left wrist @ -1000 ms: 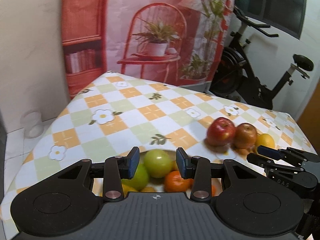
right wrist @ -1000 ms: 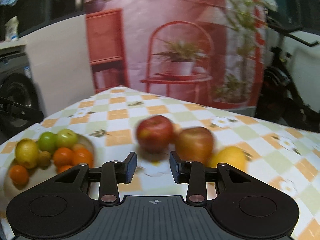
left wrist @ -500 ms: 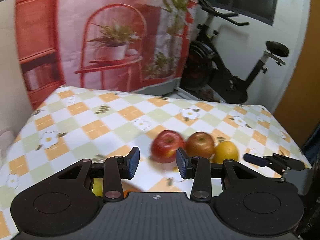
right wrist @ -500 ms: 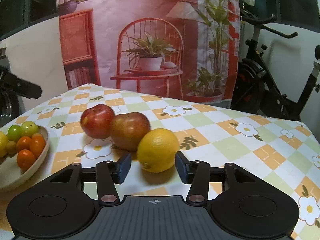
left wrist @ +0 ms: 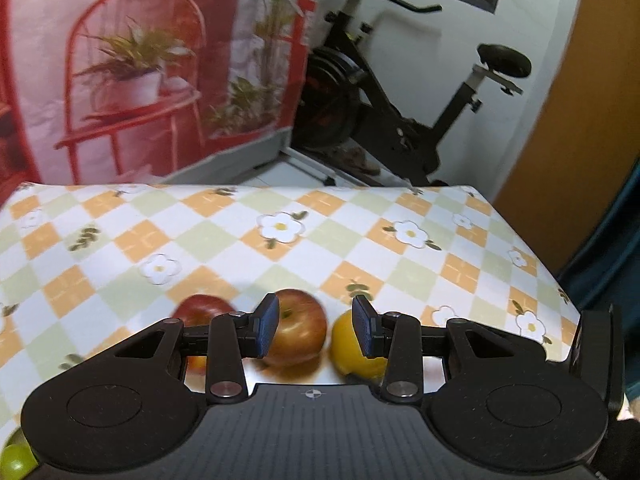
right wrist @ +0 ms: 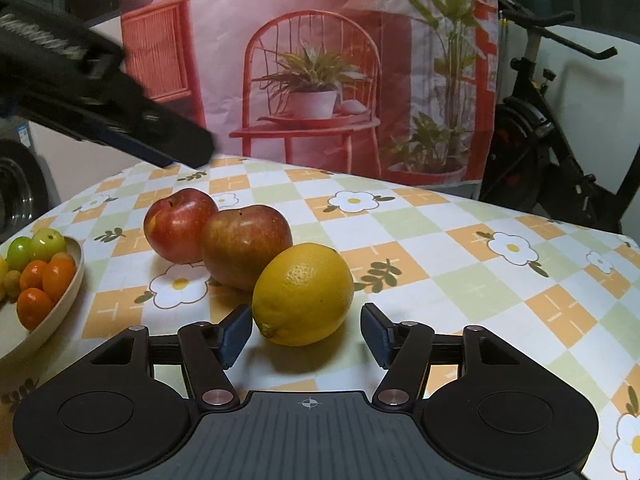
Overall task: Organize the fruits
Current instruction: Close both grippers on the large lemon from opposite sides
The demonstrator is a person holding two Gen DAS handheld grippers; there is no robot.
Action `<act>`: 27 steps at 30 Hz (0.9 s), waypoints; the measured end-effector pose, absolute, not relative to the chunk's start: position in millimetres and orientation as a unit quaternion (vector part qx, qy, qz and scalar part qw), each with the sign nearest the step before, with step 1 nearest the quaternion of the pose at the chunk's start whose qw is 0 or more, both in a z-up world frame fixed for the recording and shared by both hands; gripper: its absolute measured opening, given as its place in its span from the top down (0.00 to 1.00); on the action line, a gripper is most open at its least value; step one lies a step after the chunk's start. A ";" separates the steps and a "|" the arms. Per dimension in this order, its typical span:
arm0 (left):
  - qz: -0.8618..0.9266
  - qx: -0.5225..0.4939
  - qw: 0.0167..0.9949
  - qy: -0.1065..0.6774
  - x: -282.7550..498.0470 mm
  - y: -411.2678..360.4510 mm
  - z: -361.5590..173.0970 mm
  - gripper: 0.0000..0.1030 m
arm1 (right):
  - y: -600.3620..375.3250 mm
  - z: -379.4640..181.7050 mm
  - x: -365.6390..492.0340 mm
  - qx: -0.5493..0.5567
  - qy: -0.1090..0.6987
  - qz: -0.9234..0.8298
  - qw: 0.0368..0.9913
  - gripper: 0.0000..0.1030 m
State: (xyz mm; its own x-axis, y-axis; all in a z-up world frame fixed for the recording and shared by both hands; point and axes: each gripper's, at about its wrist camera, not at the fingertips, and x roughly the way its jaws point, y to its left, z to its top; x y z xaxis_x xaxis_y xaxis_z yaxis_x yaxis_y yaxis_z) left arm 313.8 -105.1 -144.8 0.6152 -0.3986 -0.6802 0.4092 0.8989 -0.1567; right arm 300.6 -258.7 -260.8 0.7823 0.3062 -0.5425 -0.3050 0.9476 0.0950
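Observation:
A yellow lemon [right wrist: 303, 294], a brownish-red apple [right wrist: 245, 245] and a red apple [right wrist: 179, 225] lie in a row on the checked tablecloth. My right gripper [right wrist: 306, 340] is open, its jaws just in front of the lemon on either side, not touching it. My left gripper [left wrist: 316, 330] is open above the fruit, with the brownish apple [left wrist: 298, 328] between its jaws in view, the lemon [left wrist: 352, 346] to the right and the red apple [left wrist: 200, 318] to the left. The left gripper's body [right wrist: 100, 92] shows at upper left in the right wrist view.
A beige bowl [right wrist: 64, 300] with small green and orange fruits stands at the left; a green fruit [left wrist: 16, 458] shows at the left wrist view's bottom corner. The table's far edge [left wrist: 240, 188] drops to the floor. An exercise bike [left wrist: 400, 120] stands behind.
My left gripper has swung right, from over the bowl to over the apples and lemon. My right gripper has moved in on the lemon and its jaws have opened wider.

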 end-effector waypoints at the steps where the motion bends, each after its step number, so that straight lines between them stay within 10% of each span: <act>1: -0.228 0.002 0.895 0.383 318.0 -108.2 -147.2 0.59 | -258.9 -261.6 301.5 0.003 0.291 0.163 0.943 0.46; 27: -0.263 -0.009 0.838 0.479 364.2 -146.8 -191.7 0.59 | -266.7 -268.6 301.7 0.037 0.302 0.182 0.935 0.55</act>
